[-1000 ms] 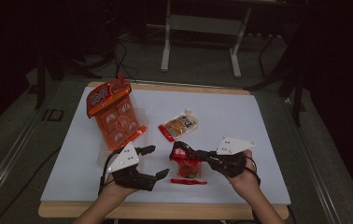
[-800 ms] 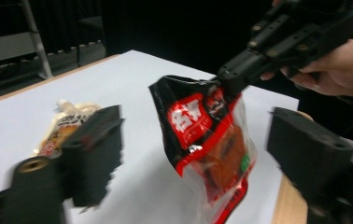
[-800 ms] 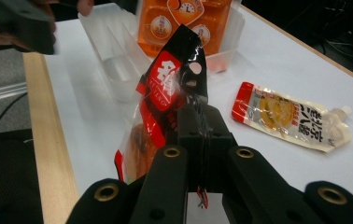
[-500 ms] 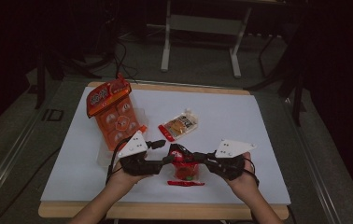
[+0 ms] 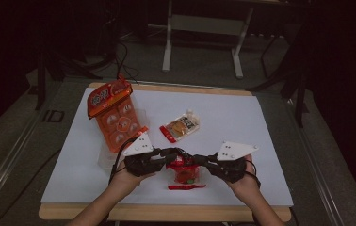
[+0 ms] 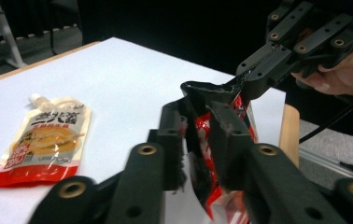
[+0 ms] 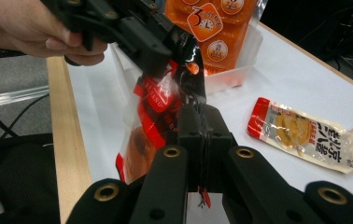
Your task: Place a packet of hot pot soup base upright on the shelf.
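Observation:
A red and clear snack packet (image 5: 184,174) hangs upright between my two grippers, near the front middle of the white table (image 5: 261,122). My left gripper (image 5: 172,153) is shut on the left part of its top edge, and the packet (image 6: 242,109) sits pinched between the left gripper's (image 6: 198,119) jaws. From the other side my right gripper (image 5: 198,160) is shut on the same top edge. In the right gripper view the packet (image 7: 153,116) hangs in front of my right gripper (image 7: 202,116), with the other gripper holding it from the upper left.
An orange multi-pack of cups (image 5: 116,115) leans in a clear tray at the left. A spouted sauce pouch (image 5: 182,126) lies flat in the table's middle, beyond the grippers. The wooden front edge (image 5: 166,213) is close under the hands.
My left gripper came in from the front left and shut on the packet's top edge. The packet has been lifted upright between both grippers. The right gripper barely moved.

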A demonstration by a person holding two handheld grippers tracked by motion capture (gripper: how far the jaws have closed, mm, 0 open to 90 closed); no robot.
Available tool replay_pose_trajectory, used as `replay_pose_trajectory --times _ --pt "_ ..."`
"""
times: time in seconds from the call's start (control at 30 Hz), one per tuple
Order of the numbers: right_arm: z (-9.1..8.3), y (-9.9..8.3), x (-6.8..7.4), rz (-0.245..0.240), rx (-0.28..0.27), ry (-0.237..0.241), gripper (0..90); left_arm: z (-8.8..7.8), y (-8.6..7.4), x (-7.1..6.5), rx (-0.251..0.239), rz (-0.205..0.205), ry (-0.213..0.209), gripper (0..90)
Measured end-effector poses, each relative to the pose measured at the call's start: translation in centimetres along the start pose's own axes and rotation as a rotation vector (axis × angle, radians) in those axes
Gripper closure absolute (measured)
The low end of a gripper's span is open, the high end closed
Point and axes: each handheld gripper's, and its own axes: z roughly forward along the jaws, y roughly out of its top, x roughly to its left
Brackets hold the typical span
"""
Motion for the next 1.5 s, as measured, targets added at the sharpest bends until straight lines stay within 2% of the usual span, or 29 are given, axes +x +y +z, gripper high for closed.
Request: replay_pose_trajectory --times 0.2,0.33,0.43,0.6,0.83,1.17,1.3,1.43,1.5 --pt "0.4 -0.1 0.1 -0.007 0.012 -0.001 89.0 0.1 0.1 -0.1 0.020 0.016 0.035 86.4" --pt "0.5 0.0 0.0 0.000 0.008 0.006 88.6 -0.1 0.2 0.0 0.009 0.004 0.027 87.7" --pt "0.5 -0.1 -0.2 0.014 -0.002 0.016 86.9 -0.3 0.4 -0.2 0.001 0.017 0.043 88.1" --pt "0.4 -0.2 -0.3 0.019 -0.011 0.002 86.0 -0.7 0.9 -0.7 -0.013 0.052 0.069 88.1" --pt "0.2 -0.1 -0.3 0.021 -0.026 0.004 84.1 -1.2 1.3 -0.8 -0.027 0.055 0.059 88.5" --pt "-0.3 -0.1 -0.7 0.059 -0.069 0.009 77.7 -1.9 1.9 -1.1 -0.048 0.081 0.045 88.9" --pt "-0.3 -0.2 -0.8 0.057 -0.066 -0.003 69.8 -2.0 2.0 -1.2 -0.049 0.086 0.045 88.9" --pt "-0.3 -0.3 -1.0 0.070 -0.063 -0.004 62.3 -2.4 2.0 -0.9 -0.068 0.065 0.046 88.9" --pt "-0.4 -0.5 -1.2 0.078 -0.070 -0.014 56.4 -2.7 2.2 -0.8 -0.075 0.068 0.048 88.9"
